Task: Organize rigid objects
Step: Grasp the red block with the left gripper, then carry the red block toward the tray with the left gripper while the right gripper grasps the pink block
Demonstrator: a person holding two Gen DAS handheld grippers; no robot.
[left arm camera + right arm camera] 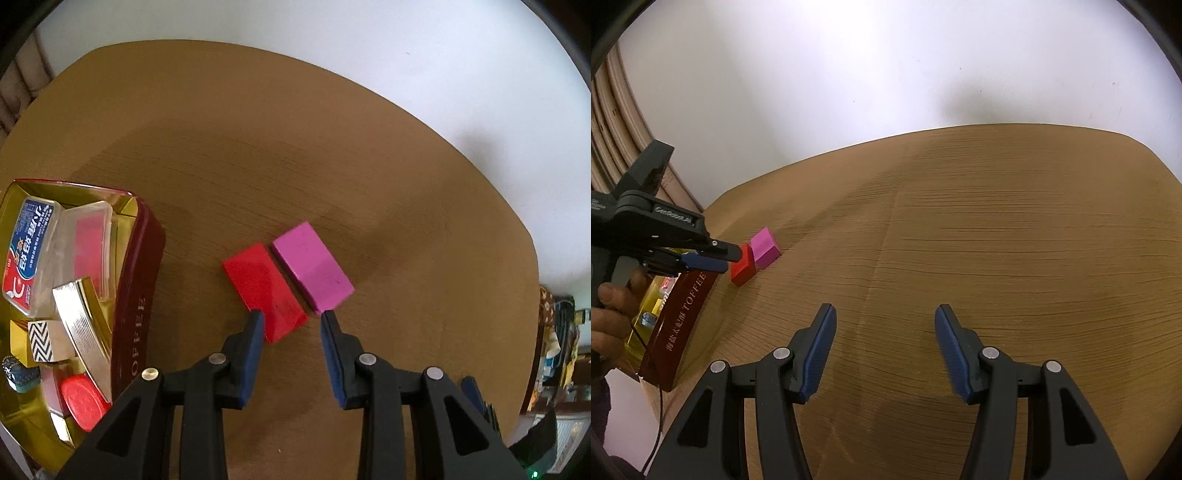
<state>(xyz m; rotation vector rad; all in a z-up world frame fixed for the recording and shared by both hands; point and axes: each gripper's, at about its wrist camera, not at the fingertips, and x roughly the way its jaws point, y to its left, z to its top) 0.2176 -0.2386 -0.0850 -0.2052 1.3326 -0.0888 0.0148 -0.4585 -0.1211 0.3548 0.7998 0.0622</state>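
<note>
A red block (264, 286) and a pink block (312, 267) lie side by side, touching, on the brown wooden table (258, 147). My left gripper (292, 314) points steeply down over their near ends, open. Its left fingertip overlaps the red block's near edge and its right fingertip sits at the pink block's near corner. The red block's near corner shows in the gap, and neither pad presses on it. In the right wrist view a hand holds the left gripper (733, 254) by the red block (742, 267) and pink block (766, 251). My right gripper (884, 314) stands open over bare table.
A dark red tin (135, 295) with a gold inside stands at the table's left edge, lettered TOFFEE (679, 314). It holds several small items: a clear case (33, 254), a red disc (81, 400), a zigzag block (40, 341). A white wall rises behind the table.
</note>
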